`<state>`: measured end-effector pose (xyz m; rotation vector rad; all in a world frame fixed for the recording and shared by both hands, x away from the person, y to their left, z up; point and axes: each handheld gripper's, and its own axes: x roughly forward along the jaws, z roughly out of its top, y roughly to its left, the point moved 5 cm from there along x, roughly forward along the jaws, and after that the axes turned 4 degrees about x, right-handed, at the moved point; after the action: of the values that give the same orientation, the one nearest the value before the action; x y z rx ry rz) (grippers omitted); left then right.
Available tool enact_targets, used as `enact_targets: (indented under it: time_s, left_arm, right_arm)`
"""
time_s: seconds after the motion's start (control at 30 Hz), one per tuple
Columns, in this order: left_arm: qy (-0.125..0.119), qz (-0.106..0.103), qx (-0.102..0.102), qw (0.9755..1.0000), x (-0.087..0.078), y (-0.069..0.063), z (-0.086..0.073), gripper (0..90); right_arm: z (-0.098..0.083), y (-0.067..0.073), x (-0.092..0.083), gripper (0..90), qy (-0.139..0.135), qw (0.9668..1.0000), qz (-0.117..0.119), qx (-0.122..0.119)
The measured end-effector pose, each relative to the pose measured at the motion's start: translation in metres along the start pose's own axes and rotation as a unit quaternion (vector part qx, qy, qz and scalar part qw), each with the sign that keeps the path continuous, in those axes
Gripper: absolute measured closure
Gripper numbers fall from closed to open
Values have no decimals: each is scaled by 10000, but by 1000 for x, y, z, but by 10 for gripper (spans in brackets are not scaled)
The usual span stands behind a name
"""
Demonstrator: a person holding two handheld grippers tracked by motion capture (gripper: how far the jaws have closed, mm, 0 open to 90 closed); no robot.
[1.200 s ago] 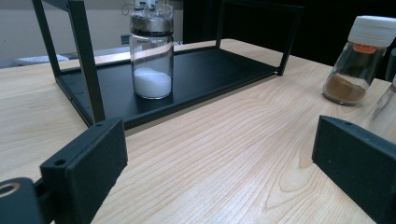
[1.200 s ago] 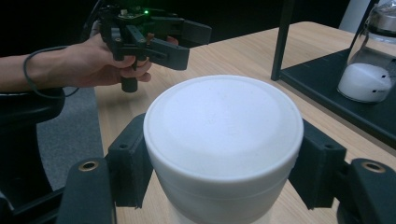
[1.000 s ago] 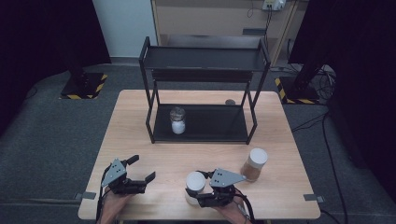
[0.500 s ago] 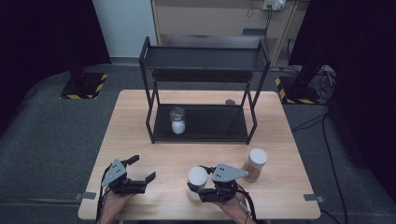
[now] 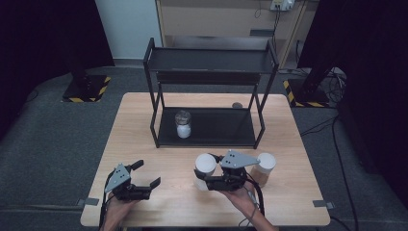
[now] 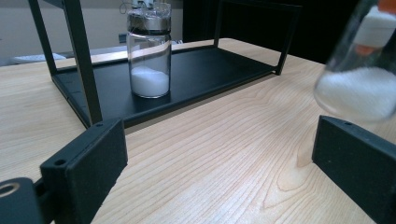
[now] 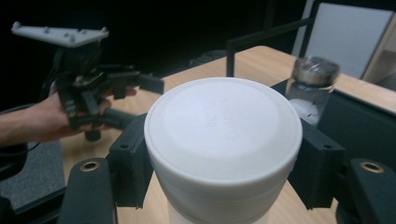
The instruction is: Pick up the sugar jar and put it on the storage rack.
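Left gripper [image 5: 145, 186] is sitting low over the near-left part of the wooden table [image 5: 144, 125], jaws standing wide apart with nothing between them; in the left gripper view only bare wood lies between its two black jaws. Behind, toward the middle, a black two-tier rack [image 5: 210, 62] is standing on the table, and a small glass jar [image 5: 183, 124] with white powder and a metal cap is sitting upright on the left part of its bottom shelf. Right of centre at the near edge, the right gripper [image 5: 201, 179] is clamping a white-lidded jar [image 5: 205, 165], jaws closed on its sides just under the lid; the right gripper view is showing both pads pressing against the jar below the white lid [image 7: 223, 126]. The left gripper view is showing the jar's glass bottom [image 6: 357, 91], with white powder inside, hanging clear above the wood, tilted, so the jar is being held off the table. Just to its right, a second jar [image 5: 263, 167] with a white lid and brownish contents is standing on the table, close to the right gripper's body; contact I cannot tell.
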<state>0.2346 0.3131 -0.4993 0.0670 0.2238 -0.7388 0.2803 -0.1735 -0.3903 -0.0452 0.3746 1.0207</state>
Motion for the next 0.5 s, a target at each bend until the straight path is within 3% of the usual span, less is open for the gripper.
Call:
enact_targets:
  time_s: [0.5]
  left_arm:
    - [6,-18,-21,10000,0,1,0,20]
  right_arm:
    - [32,-21,19,334,-97,9981,-601,75]
